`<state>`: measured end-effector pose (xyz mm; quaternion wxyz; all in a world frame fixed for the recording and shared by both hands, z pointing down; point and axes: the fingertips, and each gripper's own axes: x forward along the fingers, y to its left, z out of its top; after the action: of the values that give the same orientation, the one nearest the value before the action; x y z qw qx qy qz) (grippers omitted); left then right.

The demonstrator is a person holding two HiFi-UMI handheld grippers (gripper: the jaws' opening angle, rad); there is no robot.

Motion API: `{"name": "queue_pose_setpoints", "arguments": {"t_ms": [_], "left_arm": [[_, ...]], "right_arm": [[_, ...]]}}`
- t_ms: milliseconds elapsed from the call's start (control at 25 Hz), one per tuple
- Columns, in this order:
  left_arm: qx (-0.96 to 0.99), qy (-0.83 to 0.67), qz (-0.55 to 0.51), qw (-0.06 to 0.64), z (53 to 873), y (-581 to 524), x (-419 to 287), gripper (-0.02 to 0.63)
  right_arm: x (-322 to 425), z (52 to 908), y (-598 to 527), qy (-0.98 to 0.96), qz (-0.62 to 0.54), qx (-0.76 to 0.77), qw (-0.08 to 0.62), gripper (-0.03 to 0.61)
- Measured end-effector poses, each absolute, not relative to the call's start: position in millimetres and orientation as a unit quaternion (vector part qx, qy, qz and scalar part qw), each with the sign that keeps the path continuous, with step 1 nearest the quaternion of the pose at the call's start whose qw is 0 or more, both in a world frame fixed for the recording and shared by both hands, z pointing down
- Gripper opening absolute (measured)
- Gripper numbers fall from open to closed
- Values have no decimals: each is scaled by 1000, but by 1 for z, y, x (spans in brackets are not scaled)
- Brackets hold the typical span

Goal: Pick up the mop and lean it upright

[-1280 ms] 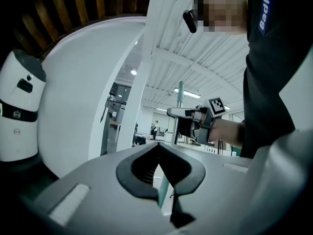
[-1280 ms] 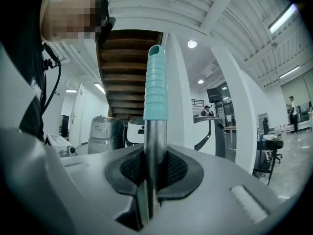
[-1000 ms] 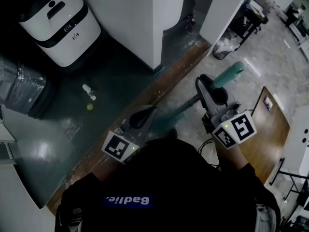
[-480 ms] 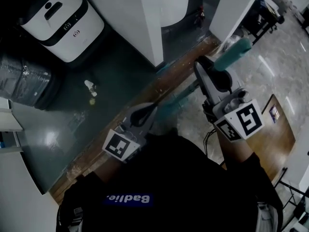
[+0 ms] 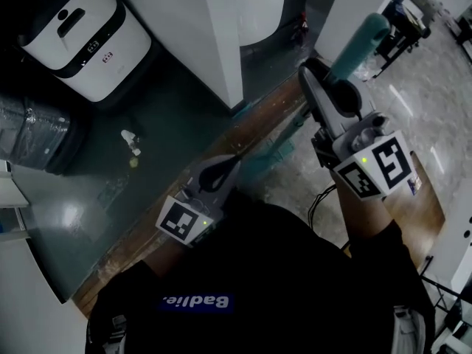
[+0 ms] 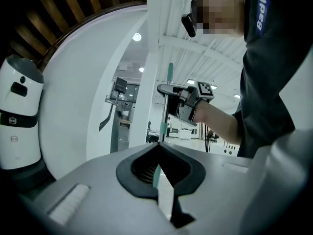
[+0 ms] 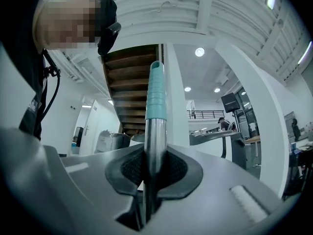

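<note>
The mop has a steel pole [image 5: 289, 130] with a teal grip [image 5: 360, 43] at its top end. My right gripper [image 5: 324, 80] is shut on the pole just below that grip, high at the right of the head view. In the right gripper view the pole [image 7: 152, 146] stands upright between the pads, and the teal grip [image 7: 156, 92] rises above them. A blurred teal part of the mop [image 5: 258, 165] lies lower down, just beyond my left gripper [image 5: 228, 167]. The left gripper's jaw tips meet, and the far pole [image 6: 168, 99] shows beyond them, not held. The mop head is hidden.
A white machine [image 5: 81, 43] and a dark wrapped bin [image 5: 33, 135] stand at the upper left. A white pillar [image 5: 214, 28] rises beyond a wooden floor strip [image 5: 243, 135]. Small bits [image 5: 131, 140] lie on the dark floor. A wooden board [image 5: 431, 198] lies at the right.
My right gripper has lifted the mop's handle up and away, and the pole now stands steeper. The left gripper has stayed at about the same place in the head view, still shut.
</note>
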<state>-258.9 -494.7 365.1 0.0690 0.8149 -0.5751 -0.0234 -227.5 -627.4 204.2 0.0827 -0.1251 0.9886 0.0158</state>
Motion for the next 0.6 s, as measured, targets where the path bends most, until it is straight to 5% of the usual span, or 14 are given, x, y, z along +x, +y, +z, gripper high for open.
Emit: {"name": "queue_pose_setpoints", "arguments": {"t_ms": [600], "left_arm": [[825, -556, -64, 79, 367, -567, -355, 20]], "right_arm": [[-319, 197, -687, 989, 35, -135, 43, 51]]}}
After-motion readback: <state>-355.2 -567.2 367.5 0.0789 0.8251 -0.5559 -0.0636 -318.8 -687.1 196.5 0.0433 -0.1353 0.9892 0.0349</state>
